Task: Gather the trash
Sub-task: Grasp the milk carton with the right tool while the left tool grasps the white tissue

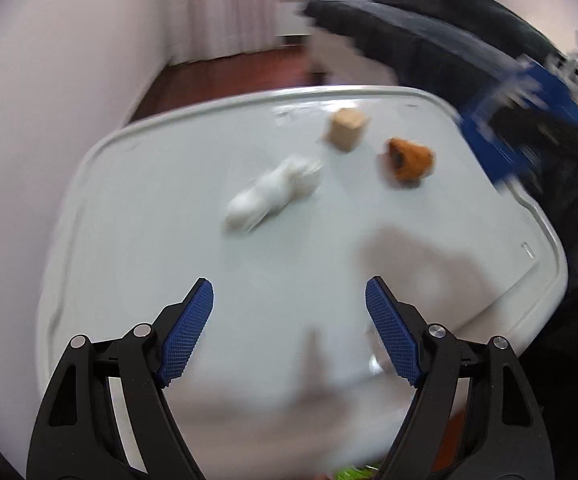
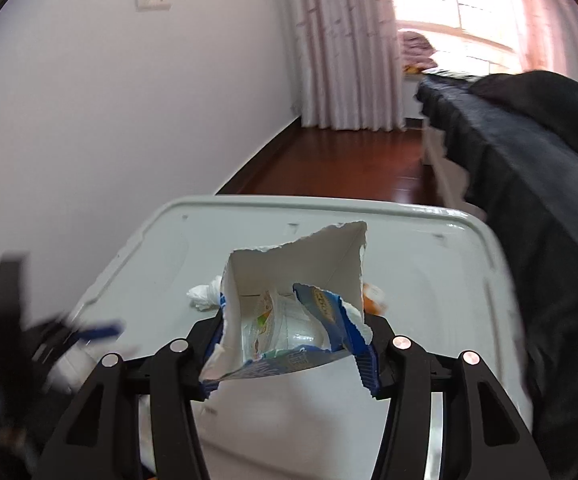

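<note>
Right wrist view: right hand-held gripper (image 2: 289, 354) is clamped on a torn blue-and-white carton (image 2: 289, 312), raised above the white counter (image 2: 429, 248). Left hand-held gripper (image 1: 289, 320) is spread, empty. White tissue wad (image 1: 273, 192), tan cube (image 1: 347, 128) and orange scrap (image 1: 411, 160) lie toward the counter's far edge.

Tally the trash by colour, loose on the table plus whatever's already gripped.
White: 1, crumpled tissue on the table
Tan: 1, small block-shaped piece
Orange: 1, crumpled lump
Blue and white: 1, torn carton, held in the right gripper
Total: 4
The left gripper is open and holds nothing.
</note>
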Available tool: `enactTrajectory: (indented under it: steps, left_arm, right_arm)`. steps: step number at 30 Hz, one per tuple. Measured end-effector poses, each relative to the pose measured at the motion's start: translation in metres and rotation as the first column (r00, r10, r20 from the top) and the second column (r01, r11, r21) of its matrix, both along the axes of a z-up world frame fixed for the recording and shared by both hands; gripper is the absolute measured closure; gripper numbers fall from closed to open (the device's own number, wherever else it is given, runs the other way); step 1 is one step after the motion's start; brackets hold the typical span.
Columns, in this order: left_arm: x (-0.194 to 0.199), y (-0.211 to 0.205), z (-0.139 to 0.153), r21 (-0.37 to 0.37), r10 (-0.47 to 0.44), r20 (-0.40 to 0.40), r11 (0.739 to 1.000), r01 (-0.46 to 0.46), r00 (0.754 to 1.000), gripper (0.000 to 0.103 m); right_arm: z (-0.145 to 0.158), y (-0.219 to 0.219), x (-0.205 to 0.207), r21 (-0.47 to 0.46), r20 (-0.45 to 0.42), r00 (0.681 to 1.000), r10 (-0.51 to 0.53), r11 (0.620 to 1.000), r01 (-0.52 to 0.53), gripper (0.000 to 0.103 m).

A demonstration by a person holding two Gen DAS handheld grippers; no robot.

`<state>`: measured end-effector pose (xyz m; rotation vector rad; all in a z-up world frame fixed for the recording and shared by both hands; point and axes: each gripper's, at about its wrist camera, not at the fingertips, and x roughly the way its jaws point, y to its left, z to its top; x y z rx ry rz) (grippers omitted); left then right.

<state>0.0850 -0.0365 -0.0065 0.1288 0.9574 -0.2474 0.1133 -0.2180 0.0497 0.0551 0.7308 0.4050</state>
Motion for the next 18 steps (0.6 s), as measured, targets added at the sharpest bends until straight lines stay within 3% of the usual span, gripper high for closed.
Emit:
enactTrajectory:
  steps: [3,11,12,14,15,18]
  left_arm:
    - [0.039,-0.004,-0.011,-0.022,-0.089,-0.002,0.996,0.089,0.996,0.026]
    - [0.102,-0.012,-0.050,0.095,-0.144,-0.033,0.985,0.147,0.989,0.026]
    - [0.105,-0.014,-0.055,0.107,-0.141,-0.038,0.984,0.144,0.989,0.031]
    - [0.109,-0.013,-0.057,0.063,-0.137,-0.012,0.989,0.137,0.991,0.058]
    - [0.110,-0.012,-0.057,0.042,-0.124,-0.014,0.991,0.125,0.992,0.066]
    - [0.109,-0.008,-0.056,0.009,-0.075,-0.014,0.997,0.076,0.997,0.067]
  right_arm:
    - [-0.011,-0.012,-0.004,0.006,-0.034,0.999,-0.030,1.000,0.031,0.050]
    - [-0.015,-0.020,0.008,0.011,-0.030,0.999,-0.041,0.999,0.041,0.050]
    - [-0.015,-0.018,0.009,0.012,-0.030,0.999,-0.036,0.999,0.036,0.050]
    - [-0.016,-0.016,0.009,0.007,-0.030,0.999,-0.028,1.000,0.029,0.050]
    - [-0.017,-0.015,0.009,0.005,-0.033,0.999,-0.025,1.000,0.025,0.050]
    - [-0.019,-0.013,0.007,0.001,-0.037,0.999,-0.021,1.000,0.021,0.050]
